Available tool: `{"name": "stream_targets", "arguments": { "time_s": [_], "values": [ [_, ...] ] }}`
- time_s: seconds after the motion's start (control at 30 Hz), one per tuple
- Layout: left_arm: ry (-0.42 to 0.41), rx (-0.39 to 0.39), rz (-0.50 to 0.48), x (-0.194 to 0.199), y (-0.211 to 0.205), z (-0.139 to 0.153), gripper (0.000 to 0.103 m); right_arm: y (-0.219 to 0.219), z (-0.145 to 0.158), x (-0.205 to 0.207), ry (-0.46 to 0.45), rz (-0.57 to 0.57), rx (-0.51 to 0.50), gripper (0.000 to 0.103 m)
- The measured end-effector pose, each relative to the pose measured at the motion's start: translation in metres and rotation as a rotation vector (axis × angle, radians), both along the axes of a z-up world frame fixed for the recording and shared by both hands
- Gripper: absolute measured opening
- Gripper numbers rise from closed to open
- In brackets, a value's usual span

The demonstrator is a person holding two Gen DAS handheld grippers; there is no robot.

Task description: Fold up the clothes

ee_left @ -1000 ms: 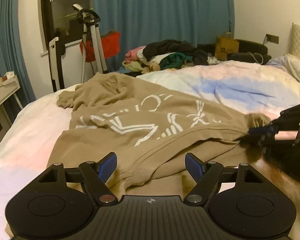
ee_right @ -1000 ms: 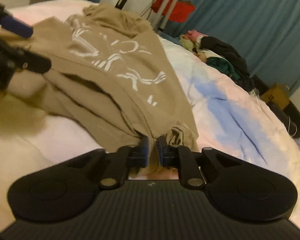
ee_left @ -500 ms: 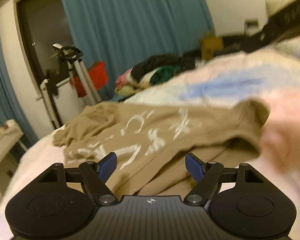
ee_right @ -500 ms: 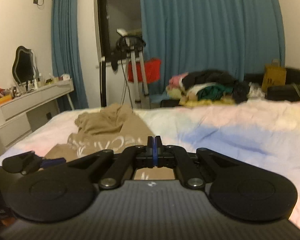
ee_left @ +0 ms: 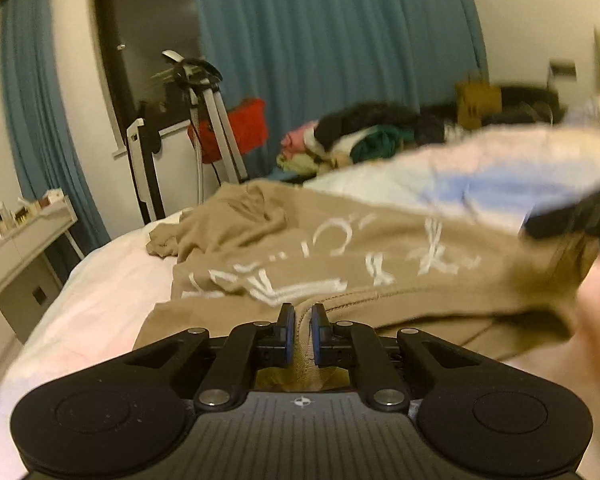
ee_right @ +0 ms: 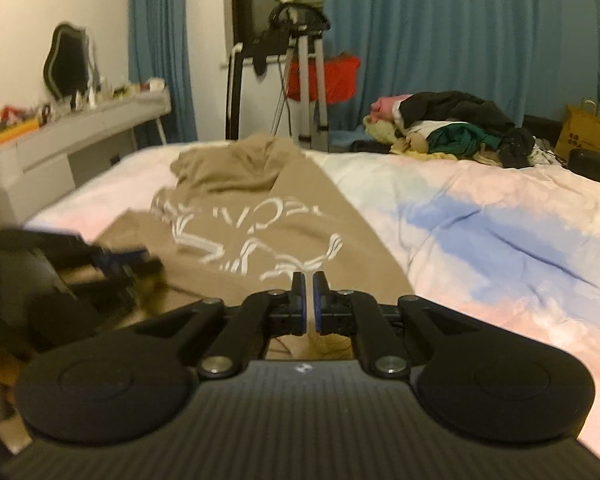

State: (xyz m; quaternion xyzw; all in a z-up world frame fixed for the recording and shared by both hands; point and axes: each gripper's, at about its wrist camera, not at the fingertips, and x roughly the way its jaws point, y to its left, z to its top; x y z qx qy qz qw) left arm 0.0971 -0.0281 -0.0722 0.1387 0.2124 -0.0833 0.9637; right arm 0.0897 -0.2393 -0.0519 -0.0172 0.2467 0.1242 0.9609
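Tan cotton T-shirt with white lettering (ee_left: 340, 264) lies crumpled across the pastel pink-and-blue bed cover (ee_right: 500, 232), its bunched far end toward the blue curtain (ee_right: 460, 40).

Left gripper (ee_left: 302, 330): jaws closing on the near hem, a fold of tan cloth pinched between the blue pads. Right gripper (ee_right: 309, 304): jaws nearly together, tan cloth in the slit between the pads; it reads as holding the shirt's other near corner.

Risks, as judged:
- Both pinches look shallow, near the hem edge. A quick lift could pull the cloth out of one pad, leaving the shirt hanging from one corner.
- The far end of the shirt is wadded; a fold carried over it would trap wrinkles.
- The left pinch may catch two layers, so the shirt would not spread flat.
- Heaped dark and green laundry (ee_right: 452, 128) beyond the shirt lies well apart; no snag likely.
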Motion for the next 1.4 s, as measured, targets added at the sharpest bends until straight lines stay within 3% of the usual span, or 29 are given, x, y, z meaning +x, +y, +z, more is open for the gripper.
{"name": "stream_targets", "arguments": {
  "time_s": [0.1, 0.17, 0.2, 0.23, 0.4, 0.6, 0.67, 0.83, 0.93, 1.07, 1.17, 1.23, 1.4],
  "values": [
    [-0.026, -0.063, -0.017, -0.01, 0.008, 0.013, 0.009, 0.013, -0.007, 0.001, 0.015, 0.041, -0.054, 0.008],
    [-0.015, -0.134, -0.027, -0.014, 0.015, 0.021, 0.009, 0.023, -0.013, 0.001, 0.016, 0.066, -0.108, 0.035],
    [-0.007, -0.172, -0.032, -0.015, 0.019, 0.025, 0.009, 0.029, -0.016, -0.001, 0.006, 0.072, -0.143, 0.062],
    [-0.002, -0.202, -0.035, -0.016, 0.023, 0.028, 0.009, 0.034, -0.019, -0.003, -0.009, 0.079, -0.175, 0.074],
    [0.014, -0.325, -0.036, -0.018, 0.042, 0.04, 0.009, 0.058, -0.032, -0.009, -0.081, 0.121, -0.346, 0.074],
    [0.052, -0.439, -0.006, -0.012, 0.06, 0.042, 0.009, 0.069, -0.063, 0.006, -0.07, 0.009, -0.598, 0.074],
    [0.057, -0.444, 0.004, -0.011, 0.062, 0.041, 0.009, 0.059, -0.057, 0.009, -0.081, -0.093, -0.56, 0.074],
    [0.091, -0.455, -0.011, -0.008, 0.058, 0.035, 0.008, 0.012, -0.025, 0.003, -0.147, -0.359, -0.309, 0.074],
    [0.106, -0.432, -0.021, -0.007, 0.049, 0.03, 0.009, -0.004, -0.02, -0.001, -0.173, -0.414, -0.252, 0.074],
    [0.157, -0.383, 0.002, 0.001, 0.042, 0.016, 0.01, -0.012, -0.021, -0.002, -0.167, -0.407, -0.183, 0.074],
    [0.187, -0.346, 0.034, 0.006, 0.039, 0.008, 0.024, -0.013, -0.015, 0.004, -0.162, -0.383, -0.136, 0.074],
    [0.189, -0.297, 0.054, 0.005, 0.036, 0.005, 0.046, -0.013, -0.014, 0.007, -0.161, -0.366, -0.118, 0.074],
    [0.135, -0.211, 0.025, -0.011, 0.022, 0.007, 0.069, -0.008, -0.006, 0.0, -0.157, -0.328, -0.069, 0.074]
  ]
}}
